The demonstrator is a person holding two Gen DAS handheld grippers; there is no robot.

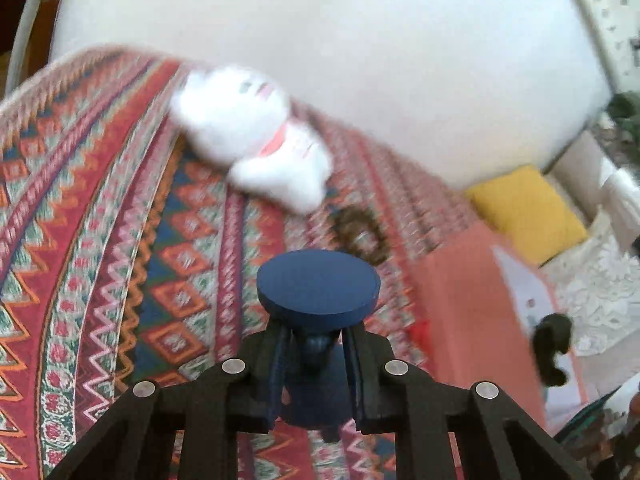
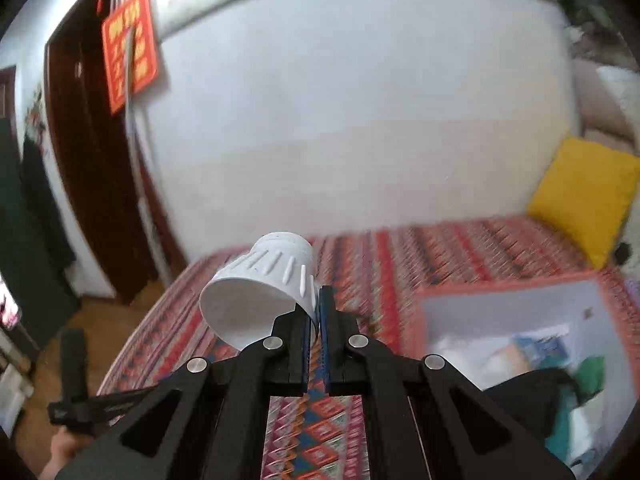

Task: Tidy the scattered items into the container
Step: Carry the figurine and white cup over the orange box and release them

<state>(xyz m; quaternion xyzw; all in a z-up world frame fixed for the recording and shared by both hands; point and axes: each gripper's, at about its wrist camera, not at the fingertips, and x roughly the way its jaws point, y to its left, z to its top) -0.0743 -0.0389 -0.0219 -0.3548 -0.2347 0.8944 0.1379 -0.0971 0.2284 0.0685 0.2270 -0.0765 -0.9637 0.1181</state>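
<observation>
The left gripper (image 1: 318, 344) has its fingers clenched on a dark blue round-topped piece (image 1: 318, 284) at frame centre. The right gripper (image 2: 316, 320) pinches the rim of a white cup (image 2: 260, 288), with the salmon-edged container (image 2: 516, 284) at lower right on the patterned bed (image 2: 440, 248). A white plush toy (image 1: 256, 140) lies upper centre in the left view.

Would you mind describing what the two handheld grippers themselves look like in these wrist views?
The left gripper and the right gripper look alike: matte black frames of angular linkage arms with triangular cut-outs, joined by round silver pins. Each finger is lined with a dark blue ribbed pad. No cables, markings or sleeves are visible.
</observation>
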